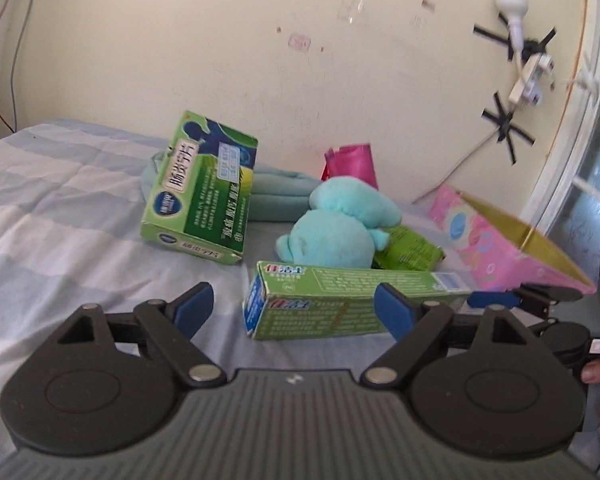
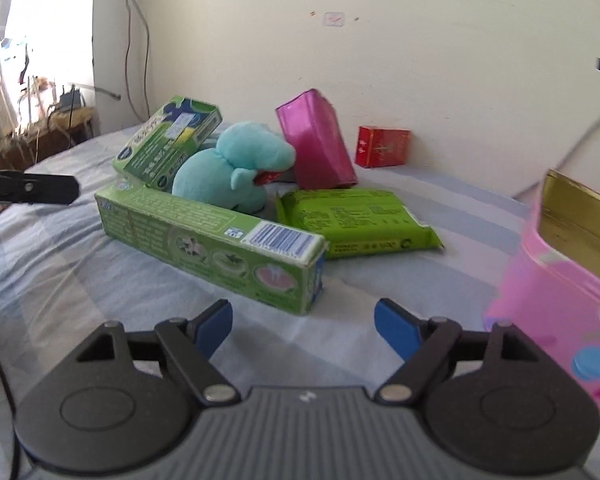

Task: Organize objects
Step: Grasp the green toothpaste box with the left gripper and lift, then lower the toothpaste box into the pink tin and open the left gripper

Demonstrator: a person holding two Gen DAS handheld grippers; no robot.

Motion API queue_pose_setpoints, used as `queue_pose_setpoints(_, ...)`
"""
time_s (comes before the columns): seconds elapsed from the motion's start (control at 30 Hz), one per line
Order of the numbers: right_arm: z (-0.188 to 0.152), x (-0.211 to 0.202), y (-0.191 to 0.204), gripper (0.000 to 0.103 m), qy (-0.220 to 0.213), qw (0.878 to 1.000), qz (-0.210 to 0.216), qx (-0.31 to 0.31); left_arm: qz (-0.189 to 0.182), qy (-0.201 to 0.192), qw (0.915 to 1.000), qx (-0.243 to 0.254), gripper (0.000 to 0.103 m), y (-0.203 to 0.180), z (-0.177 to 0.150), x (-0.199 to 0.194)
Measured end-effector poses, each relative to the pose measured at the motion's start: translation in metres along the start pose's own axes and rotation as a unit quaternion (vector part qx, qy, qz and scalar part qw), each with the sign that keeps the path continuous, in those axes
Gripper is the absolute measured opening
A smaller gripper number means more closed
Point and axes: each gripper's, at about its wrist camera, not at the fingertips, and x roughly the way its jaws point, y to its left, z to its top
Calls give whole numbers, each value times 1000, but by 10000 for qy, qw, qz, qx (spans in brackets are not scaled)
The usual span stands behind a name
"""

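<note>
Toothpaste box (image 2: 216, 240) beyond hand-held gripper (image 2: 303, 330)

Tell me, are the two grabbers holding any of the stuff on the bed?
No. The left gripper and right gripper are both open and empty. The long green box lies free on the bed.

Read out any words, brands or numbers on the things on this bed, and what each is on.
"肠炎宁片": green medicine box, leaning, on its front and lower edge.
"佳洁士": long green toothpaste box, slightly blurred.
Barcode digits on that box: too small to read.
Green packet, red box, pink tin: print too blurred to read.
</note>
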Motion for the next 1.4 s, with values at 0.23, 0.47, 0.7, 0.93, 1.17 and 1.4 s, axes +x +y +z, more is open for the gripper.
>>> queue_pose_setpoints(0.23,14,25,-8,82,171,9986,494,113,16,384,9989,282,83,-19,-1,26)
queue_pose_setpoints(0.47,11,7,5,70,-143,9995,258,-147,-95,18,9994,336,83,-45,10,0)
queue_pose_setpoints(0.7,12,-49,-24,70,-824,9964,-147,155,-534,-424,9940,859,83,-110,44,3)
queue_pose_setpoints(0.93,2,-96,-93,70,-1273,9846,-1044,592,-1201,-545,9801,1480,83,-201,62,49)
queue_pose_setpoints(1.17,-32,-114,-172,70,-1163,9721,-1785,987,-1491,-189,9717,1821,83,-276,48,115)
queue_pose_setpoints(1.4,-62,-98,-217,79,-1025,9607,-2181,1375,-1193,254,9737,1923,85,-314,37,171)
